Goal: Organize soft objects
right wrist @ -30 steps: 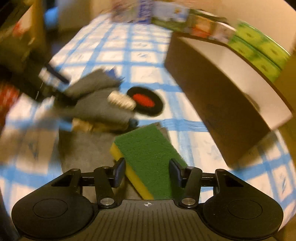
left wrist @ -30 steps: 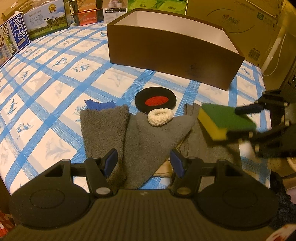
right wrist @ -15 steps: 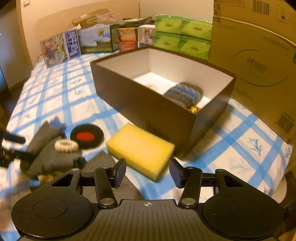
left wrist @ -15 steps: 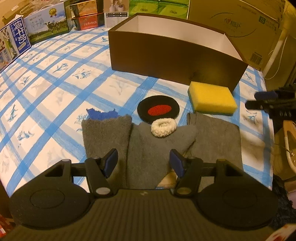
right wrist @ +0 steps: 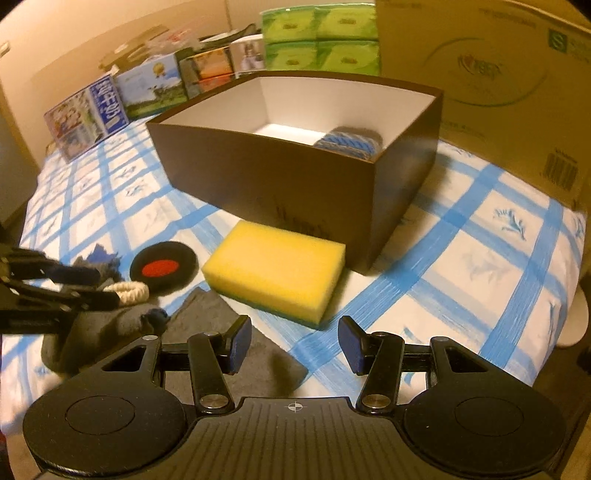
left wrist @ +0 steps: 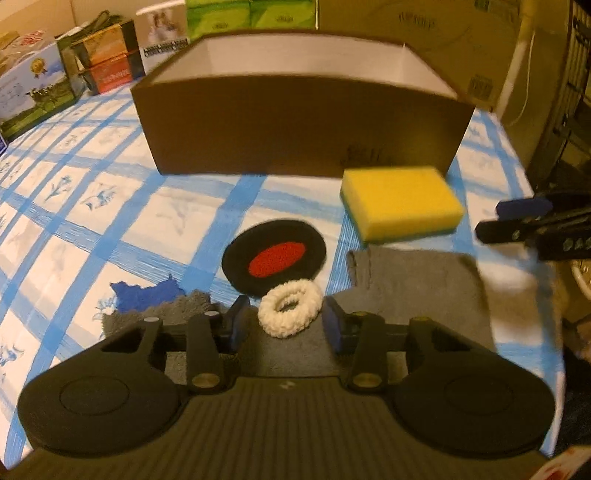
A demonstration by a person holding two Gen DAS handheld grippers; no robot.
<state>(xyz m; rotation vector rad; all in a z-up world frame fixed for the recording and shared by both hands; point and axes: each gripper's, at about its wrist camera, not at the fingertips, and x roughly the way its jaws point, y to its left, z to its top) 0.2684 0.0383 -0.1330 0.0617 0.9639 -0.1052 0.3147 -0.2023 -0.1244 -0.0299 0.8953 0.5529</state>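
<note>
Blue-checked bed [right wrist: 480, 266], cartons [right wrist: 480, 74] far behind; both hand-held grippers [left wrist: 284, 325] [right wrist: 293, 345] wide, empty; right view alone shows the striped bundle [right wrist: 349, 142] inside the box [right wrist: 295, 184].

A surface covered in a white cloth with blue checks [right wrist: 480, 236] under warm, dim yellowish light; printed cartons [right wrist: 122, 99] and green packs [right wrist: 321, 37] line the far edge; a large cardboard box [right wrist: 498, 74] stands at right; a plain beige wall [right wrist: 74, 29] behind.

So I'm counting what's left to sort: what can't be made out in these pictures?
- Brown box contents: left wrist view, near wall hides the inside.
- Striped blue item in the box: right wrist view, mostly behind the wall, blurred.
- Grey cloths: left wrist view, near parts hidden under the left tongs.
- Blue scrap: mostly under cloth.
</note>
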